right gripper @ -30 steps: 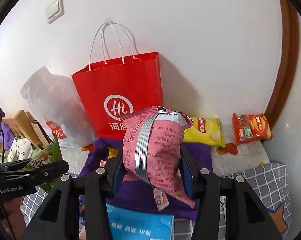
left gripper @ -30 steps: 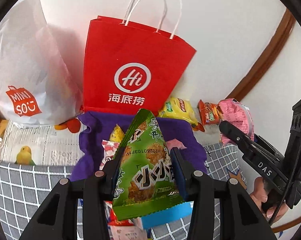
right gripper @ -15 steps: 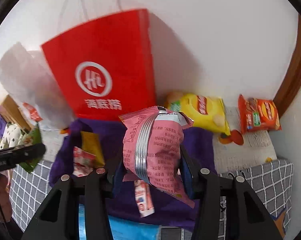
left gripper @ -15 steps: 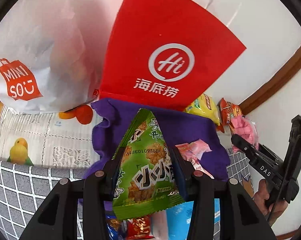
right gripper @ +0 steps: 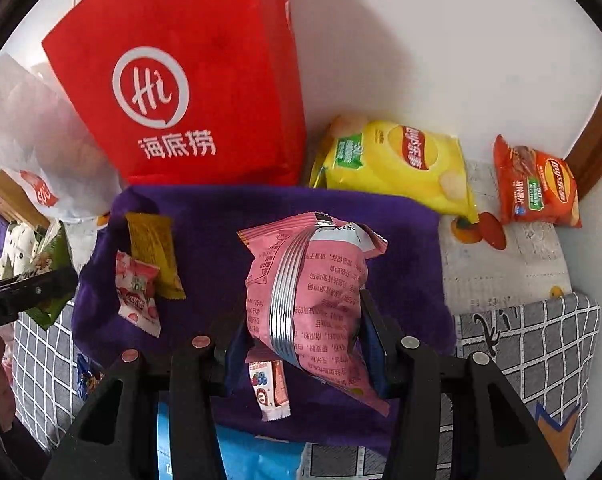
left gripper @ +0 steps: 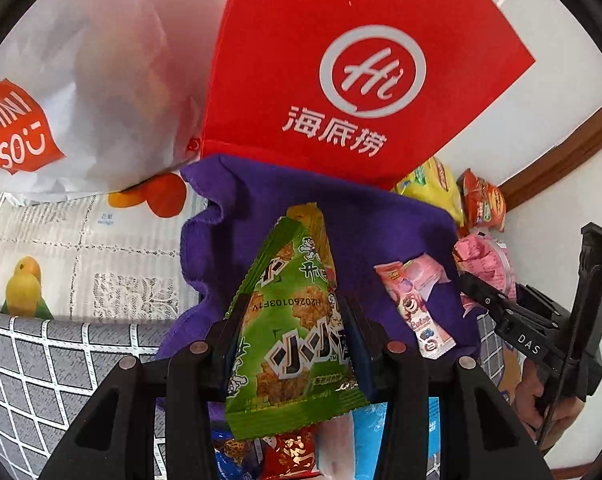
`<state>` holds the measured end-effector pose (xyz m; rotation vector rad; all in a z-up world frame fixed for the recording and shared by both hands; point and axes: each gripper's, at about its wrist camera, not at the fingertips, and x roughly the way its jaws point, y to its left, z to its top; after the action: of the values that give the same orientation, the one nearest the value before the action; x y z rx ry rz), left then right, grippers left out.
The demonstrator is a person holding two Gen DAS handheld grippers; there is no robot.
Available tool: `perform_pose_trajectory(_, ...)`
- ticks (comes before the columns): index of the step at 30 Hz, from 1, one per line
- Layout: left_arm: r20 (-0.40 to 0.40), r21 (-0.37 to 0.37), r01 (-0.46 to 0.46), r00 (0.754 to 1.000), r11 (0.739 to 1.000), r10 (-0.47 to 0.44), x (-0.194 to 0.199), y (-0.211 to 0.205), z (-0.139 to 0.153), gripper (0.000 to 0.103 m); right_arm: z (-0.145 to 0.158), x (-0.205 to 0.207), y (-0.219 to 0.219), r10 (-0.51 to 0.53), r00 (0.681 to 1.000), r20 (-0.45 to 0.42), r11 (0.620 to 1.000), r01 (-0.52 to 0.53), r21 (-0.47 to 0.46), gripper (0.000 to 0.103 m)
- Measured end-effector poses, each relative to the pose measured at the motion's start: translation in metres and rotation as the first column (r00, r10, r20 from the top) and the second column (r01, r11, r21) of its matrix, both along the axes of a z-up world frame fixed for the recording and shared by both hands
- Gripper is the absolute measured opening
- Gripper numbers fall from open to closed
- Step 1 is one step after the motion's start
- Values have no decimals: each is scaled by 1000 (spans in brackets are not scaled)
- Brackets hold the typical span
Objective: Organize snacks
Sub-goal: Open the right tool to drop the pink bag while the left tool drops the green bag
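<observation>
One green packet (left gripper: 291, 332) is being clamped in the left gripper (left gripper: 289, 344), one pink packet (right gripper: 315, 300) in the right gripper (right gripper: 301, 344), both over the purple cloth (right gripper: 221, 220). Three small packets are lying on the cloth; two chip bags are lying beside it.

Showing red paper bag (left gripper: 341, 80) with white logo; purple cloth (right gripper: 261, 220); green snack packet (left gripper: 293, 344); pink snack packet (right gripper: 317, 304); yellow chip bag (right gripper: 401, 164); grey white-checked cover (left gripper: 41, 360).
</observation>
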<state>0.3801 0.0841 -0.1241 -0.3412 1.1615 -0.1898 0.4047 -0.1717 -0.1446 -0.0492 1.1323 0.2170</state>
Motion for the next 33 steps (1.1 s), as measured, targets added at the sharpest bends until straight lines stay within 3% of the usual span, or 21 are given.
perform_pose_trajectory(6, -41, 9, 20, 999, 1000, -20, 2, -8, -12, 42, -13, 4, -1, -22, 999, -43, 999, 21, -26, 49)
perform_pose_trajectory(20, -72, 25, 59, 996, 998, -57, 4, -24, -23, 42, -21, 5, 7, -7, 999, -44, 998, 4, -68, 51)
perform_pose_trajectory(25, -78, 17, 58, 995, 998, -56, 4, -23, -24, 42, -15, 3, 8, 6, 1000, -18, 998, -7, -63, 61)
perform_pose_trajectory(31, -53, 8, 63, 997, 998, -62, 4, -22, -19, 43, -1, 0, 7, -1, 1000, 23, 1000, 2, -31, 62)
perform_pose_trajectory(33, -36, 15, 62, 997, 998, -62, 3, -23, -15, 48, 4, -1, 6, -9, 1000, 29, 1000, 9, -7, 62)
